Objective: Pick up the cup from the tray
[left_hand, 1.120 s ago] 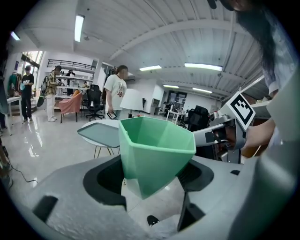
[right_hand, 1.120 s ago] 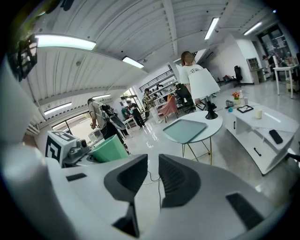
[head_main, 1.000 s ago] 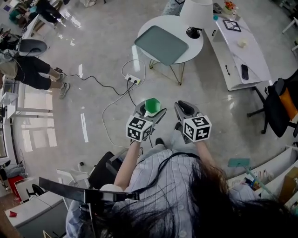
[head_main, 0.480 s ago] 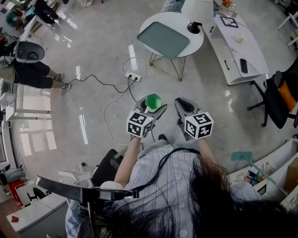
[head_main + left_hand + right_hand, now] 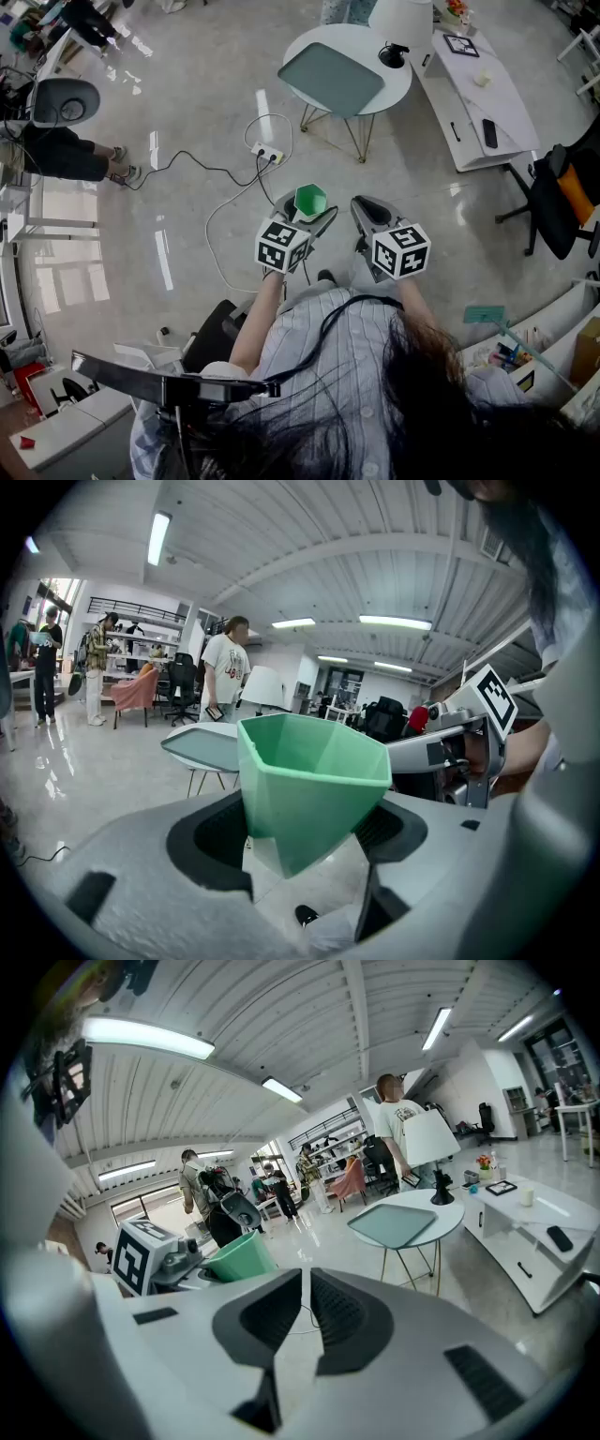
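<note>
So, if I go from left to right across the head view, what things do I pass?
You pass the grey chair → power strip → green cup → right gripper → black and orange chair.

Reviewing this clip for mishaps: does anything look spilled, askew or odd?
Nothing spilled or damaged. The green cup leans slightly in the left gripper, pinched near its narrow base. The tray sits skewed on the round table, one corner at its edge. A power strip and cable lie loose on the floor.
</note>
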The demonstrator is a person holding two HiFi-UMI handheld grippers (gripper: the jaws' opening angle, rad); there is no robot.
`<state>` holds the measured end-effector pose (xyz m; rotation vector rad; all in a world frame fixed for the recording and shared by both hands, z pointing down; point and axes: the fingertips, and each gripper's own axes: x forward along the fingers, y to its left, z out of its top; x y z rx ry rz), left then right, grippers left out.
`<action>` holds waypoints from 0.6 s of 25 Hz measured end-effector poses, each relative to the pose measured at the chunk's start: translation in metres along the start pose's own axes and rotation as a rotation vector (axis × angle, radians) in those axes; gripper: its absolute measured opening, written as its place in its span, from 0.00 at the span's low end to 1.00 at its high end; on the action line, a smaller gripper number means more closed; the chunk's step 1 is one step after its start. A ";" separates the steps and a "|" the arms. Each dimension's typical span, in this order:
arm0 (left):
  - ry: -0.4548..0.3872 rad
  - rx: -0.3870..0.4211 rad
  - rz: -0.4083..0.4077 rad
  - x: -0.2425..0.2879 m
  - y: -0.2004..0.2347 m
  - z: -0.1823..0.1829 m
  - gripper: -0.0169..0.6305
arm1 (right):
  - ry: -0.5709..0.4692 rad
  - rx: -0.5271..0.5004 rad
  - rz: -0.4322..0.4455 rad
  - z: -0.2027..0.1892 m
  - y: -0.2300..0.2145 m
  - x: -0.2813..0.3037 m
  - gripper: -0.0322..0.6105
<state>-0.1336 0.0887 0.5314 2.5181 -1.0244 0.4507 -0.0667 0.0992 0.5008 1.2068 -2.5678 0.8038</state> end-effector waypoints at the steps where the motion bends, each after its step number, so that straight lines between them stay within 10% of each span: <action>1: -0.001 -0.001 0.001 0.000 0.001 0.000 0.55 | 0.001 0.000 0.001 0.000 0.000 0.001 0.13; 15: 0.002 -0.018 0.012 0.016 0.009 0.003 0.55 | 0.010 0.007 0.010 0.006 -0.015 0.006 0.13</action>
